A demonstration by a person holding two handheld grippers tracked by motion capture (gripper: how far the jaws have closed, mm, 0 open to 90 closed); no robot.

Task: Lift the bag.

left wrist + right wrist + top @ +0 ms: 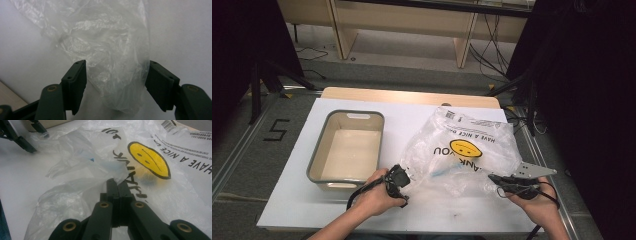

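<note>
A clear plastic bag (472, 125) printed with a yellow smiley face (465, 148) and black lettering lies crumpled on the white table top, right of centre. My left gripper (402, 175) is at the bag's near left corner. In the left gripper view it (116, 63) is open, with a bunched fold of the bag (110, 50) lying between the jaws. My right gripper (493, 178) is at the bag's near right edge. In the right gripper view it (117, 181) is shut, pinching the thin film of the bag (82, 152) at its tips.
A cream bin with a grey rim (318, 150) stands empty to the left of the bag. The white board (447, 210) covers a wooden table whose far edge (412, 95) shows beyond it. Dark stands and cables flank both sides on the floor.
</note>
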